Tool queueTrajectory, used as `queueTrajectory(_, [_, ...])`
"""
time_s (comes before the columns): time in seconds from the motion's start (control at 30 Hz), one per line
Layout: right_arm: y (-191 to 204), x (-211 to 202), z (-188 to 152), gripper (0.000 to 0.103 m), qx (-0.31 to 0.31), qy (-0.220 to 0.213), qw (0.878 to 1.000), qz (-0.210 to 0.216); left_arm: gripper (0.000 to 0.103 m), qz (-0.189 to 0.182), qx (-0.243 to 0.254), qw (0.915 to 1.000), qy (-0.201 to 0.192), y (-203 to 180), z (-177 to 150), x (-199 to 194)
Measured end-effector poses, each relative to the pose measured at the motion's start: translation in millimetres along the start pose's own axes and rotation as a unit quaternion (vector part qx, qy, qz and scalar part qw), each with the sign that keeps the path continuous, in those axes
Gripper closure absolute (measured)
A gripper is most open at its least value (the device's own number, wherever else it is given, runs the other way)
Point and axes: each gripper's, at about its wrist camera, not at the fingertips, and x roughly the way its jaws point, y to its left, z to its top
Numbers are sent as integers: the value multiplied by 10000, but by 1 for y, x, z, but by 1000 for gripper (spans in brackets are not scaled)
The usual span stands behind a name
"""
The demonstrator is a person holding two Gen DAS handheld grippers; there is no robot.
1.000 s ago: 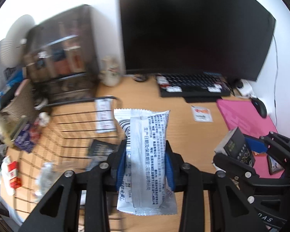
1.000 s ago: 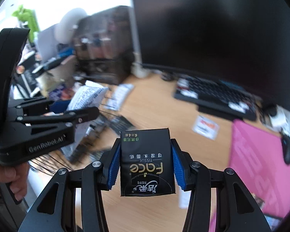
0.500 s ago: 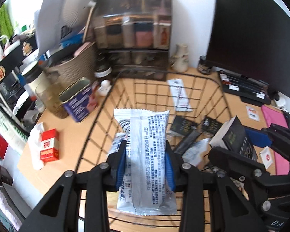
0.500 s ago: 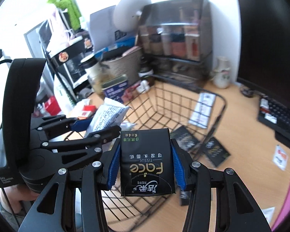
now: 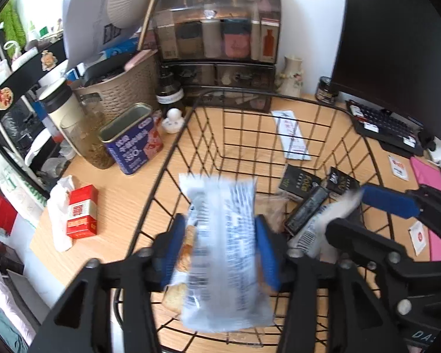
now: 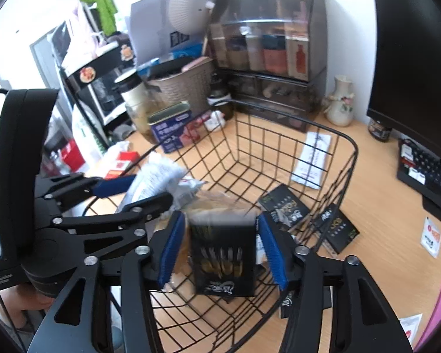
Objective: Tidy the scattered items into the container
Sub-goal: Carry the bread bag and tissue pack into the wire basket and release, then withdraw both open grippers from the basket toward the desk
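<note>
Black wire basket [image 5: 173, 153], glossy plastic snack packet [image 5: 223, 253], smooth wood-grain desk [image 5: 123, 194]

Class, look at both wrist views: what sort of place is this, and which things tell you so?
Most likely a cluttered home desk or study corner. A dark monitor stands over a keyboard on the wooden desk, with a cosmetics organiser against the wall.
</note>
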Motion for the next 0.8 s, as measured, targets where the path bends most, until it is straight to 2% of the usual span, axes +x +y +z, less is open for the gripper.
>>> queueTrajectory(0.23, [-11,-19,-1,42,109,-192,9998,34,37,-48,89,9999,-93,-12,2,-10])
queueTrajectory(0.4, [-36,-54,-7,42,316,-482,9983,-85,37,-150,165,9996,-178,-32,6,-21])
queueTrajectory(0.57, [-79,-88,-20,42,630,-633,9950,-437,37,-342,453,9981,-231,-72,8,-29])
queueTrajectory(0.8, [-134,-104,-52,42,1016,-480,9912,-704,37,-687,964,9929,-143,-140,-8,-36])
